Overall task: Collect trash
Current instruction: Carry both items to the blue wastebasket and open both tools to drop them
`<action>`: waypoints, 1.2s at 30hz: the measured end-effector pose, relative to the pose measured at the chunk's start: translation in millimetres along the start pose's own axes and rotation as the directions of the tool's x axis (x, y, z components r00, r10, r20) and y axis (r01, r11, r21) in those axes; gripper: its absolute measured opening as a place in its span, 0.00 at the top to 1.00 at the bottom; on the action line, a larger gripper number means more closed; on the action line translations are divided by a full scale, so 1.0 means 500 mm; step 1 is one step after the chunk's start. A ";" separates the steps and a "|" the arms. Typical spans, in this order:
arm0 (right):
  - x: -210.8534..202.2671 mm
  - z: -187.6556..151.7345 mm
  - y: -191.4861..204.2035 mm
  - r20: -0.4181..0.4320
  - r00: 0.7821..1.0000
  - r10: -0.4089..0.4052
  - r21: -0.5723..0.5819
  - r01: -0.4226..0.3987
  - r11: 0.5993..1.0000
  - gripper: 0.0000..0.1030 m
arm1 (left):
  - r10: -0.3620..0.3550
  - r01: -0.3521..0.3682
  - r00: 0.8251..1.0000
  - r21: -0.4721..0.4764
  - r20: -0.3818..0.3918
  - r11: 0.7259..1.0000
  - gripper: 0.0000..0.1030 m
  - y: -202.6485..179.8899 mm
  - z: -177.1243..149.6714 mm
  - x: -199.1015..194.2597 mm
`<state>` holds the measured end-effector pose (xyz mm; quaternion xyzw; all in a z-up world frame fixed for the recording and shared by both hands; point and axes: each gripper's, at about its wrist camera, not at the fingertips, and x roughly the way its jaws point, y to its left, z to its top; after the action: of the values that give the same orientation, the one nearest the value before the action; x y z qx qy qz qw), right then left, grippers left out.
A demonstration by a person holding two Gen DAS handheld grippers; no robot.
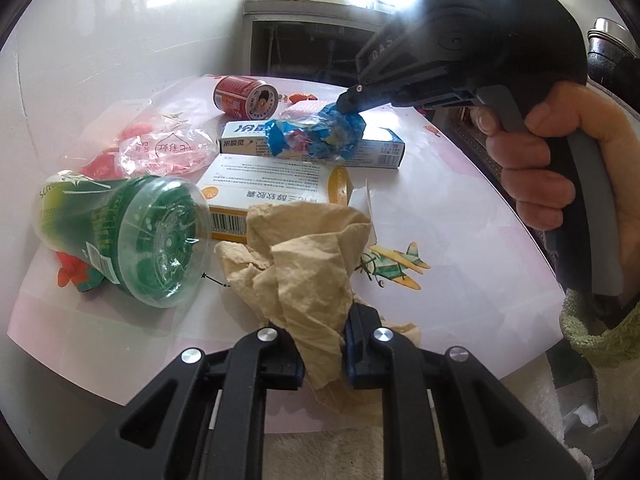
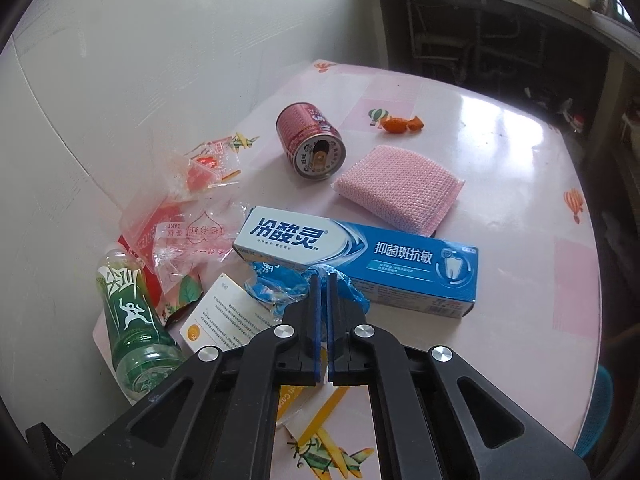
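L gripper point(image 1: 322, 354) has its fingers clamped on a crumpled tan paper napkin point(image 1: 304, 264), which bunches up between the pads at the near edge of the tabletop point(image 1: 460, 216). R gripper point(image 2: 323, 316) has fingers pressed together on a crumpled blue plastic wrapper point(image 2: 280, 286); in the left wrist view that wrapper point(image 1: 316, 136) hangs at the fingertips, touching the toothpaste box point(image 1: 384, 148).

Landmark = toothpaste box point(image 2: 360, 264), blue/white, lying flat mid-tabletop.
- Red can point(image 2: 312, 140) on its side, just behind the box, open end toward the right wrist cam.
- Pink scrub pad point(image 2: 400, 192) behind the box, just right of the can, its near edge touching or close to the box; can't tell which.
- Orange wrapped candy point(image 2: 402, 124) well behind the box, past the pad.
- Clear plastic bags w/ red print point(image 2: 188, 224) left of the box, by the wall.
- White/orange medicine box point(image 1: 272, 188) just in front of the box, its end flap open; napkin overlaps its near corner.
- Green plastic bottle point(image 1: 120, 236) on its side, left of the medicine box, base toward the left wrist cam, touching that box's left end.

Tabletop cover is pink/white w/ plane and balloon prints. Person's right hand point(image 1: 560, 168) grips the R gripper handle, trigger squeezed.
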<state>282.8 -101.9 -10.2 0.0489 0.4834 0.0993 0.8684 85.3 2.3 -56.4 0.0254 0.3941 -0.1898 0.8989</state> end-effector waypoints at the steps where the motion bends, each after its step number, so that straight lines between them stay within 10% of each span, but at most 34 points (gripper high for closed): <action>1: -0.013 -0.002 -0.007 0.013 1.000 0.002 0.009 -0.002 1.000 0.99 | 0.001 -0.001 1.000 0.004 0.008 1.000 0.87 -0.001 0.004 -0.007; 11: -0.231 -0.097 -0.153 0.196 0.977 -0.081 0.187 0.044 0.981 0.99 | -0.055 0.049 0.996 0.091 0.072 0.995 0.87 -0.086 0.039 -0.064; 16: -0.348 -0.197 -0.270 0.239 0.931 -0.276 0.346 0.184 0.920 0.99 | -0.254 0.248 0.967 0.140 0.028 0.959 0.87 -0.178 0.094 -0.063; 22: -0.431 -0.358 -0.418 0.161 0.857 -0.490 0.569 0.325 0.756 0.99 | -0.442 0.455 0.890 0.246 -0.110 0.856 0.87 -0.360 0.182 -0.007; 27: -0.415 -0.475 -0.515 0.042 0.821 -0.569 0.679 0.394 0.619 0.99 | -0.510 0.618 0.770 0.251 -0.384 0.745 0.87 -0.563 0.246 0.116; 30: -0.387 -0.534 -0.582 -0.012 0.827 -0.562 0.733 0.389 0.557 0.99 | -0.470 0.656 0.698 0.221 -0.540 0.721 0.86 -0.690 0.249 0.219; 36: -0.290 -0.603 -0.712 -0.106 0.845 -0.525 0.805 0.383 0.454 0.99 | -0.304 0.601 0.608 0.175 -0.733 0.780 0.84 -0.872 0.174 0.443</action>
<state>-3.2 -484.3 -113.4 0.3100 0.3993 -0.3687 0.7801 125.2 -489.9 -110.1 0.1738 0.6335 -0.4711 0.5887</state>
